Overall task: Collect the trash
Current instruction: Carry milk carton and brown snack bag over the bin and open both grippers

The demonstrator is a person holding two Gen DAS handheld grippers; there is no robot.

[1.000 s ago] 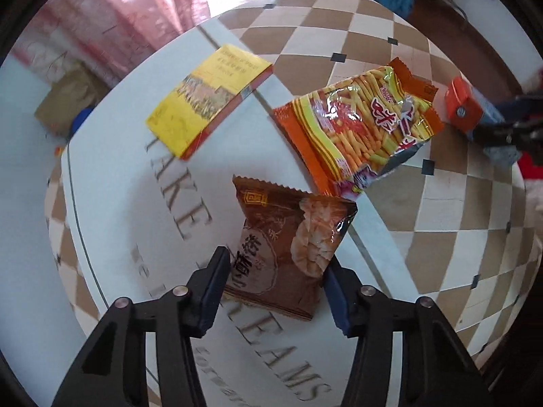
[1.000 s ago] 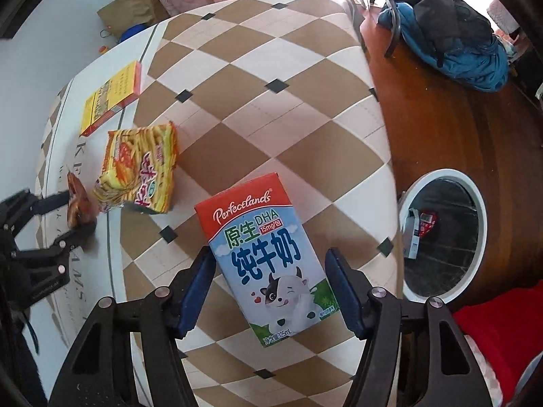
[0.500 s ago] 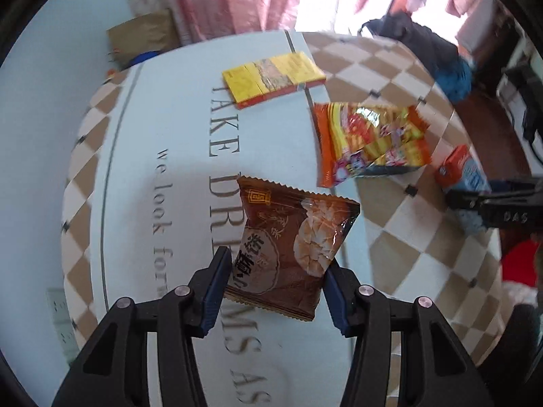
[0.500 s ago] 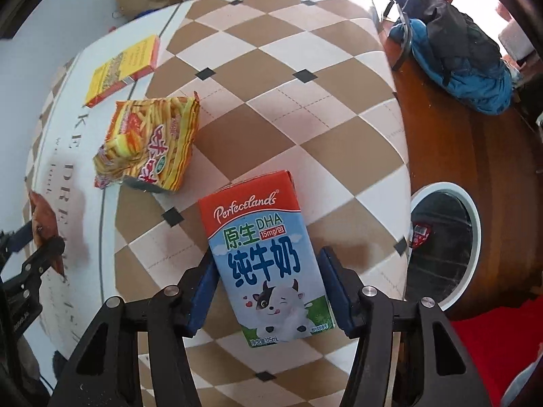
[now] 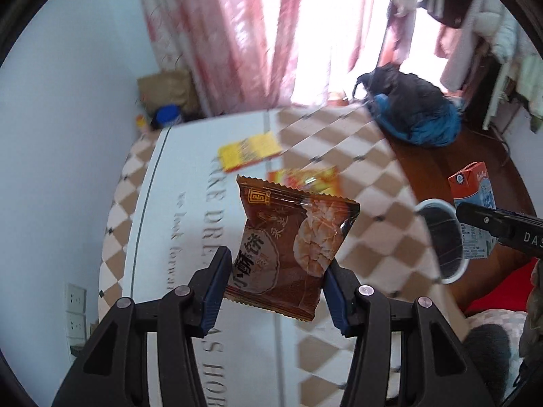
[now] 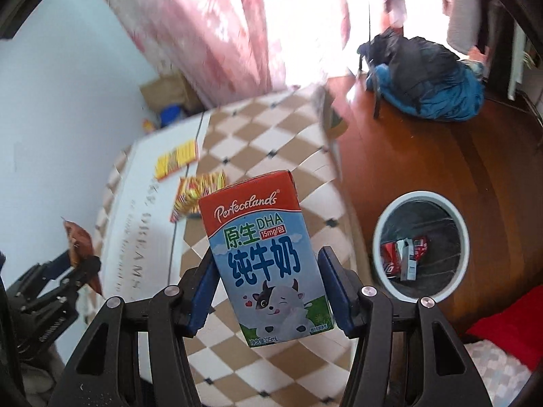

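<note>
The left gripper is clamped on a brown snack packet, its blue pads pressing the packet's lower edges on both sides, and the packet hangs in the air above the cloth-covered table. The right gripper is clamped on a milk carton, held upright and a little tilted, also clear of the table. Beyond the left gripper, on the table, lie a yellow box at the far side and an orange snack bag nearer, partly hidden behind the held packet. To the right, off the table's edge, a white-rimmed bin stands on the wooden floor; a red can and some small cartons lie inside it. Farther right on the floor sits a heap of black and blue cloth, and pink curtains hang at the far wall by a bright window. Nothing lies between the carton and the bin. The packet is glossy brown with crimped ends, a picture of round pastries and pale characters on its front. The carton has a red top band reading "Perfectlands", a light blue body with blue characters, and a cartoon cow at the bottom.
</note>
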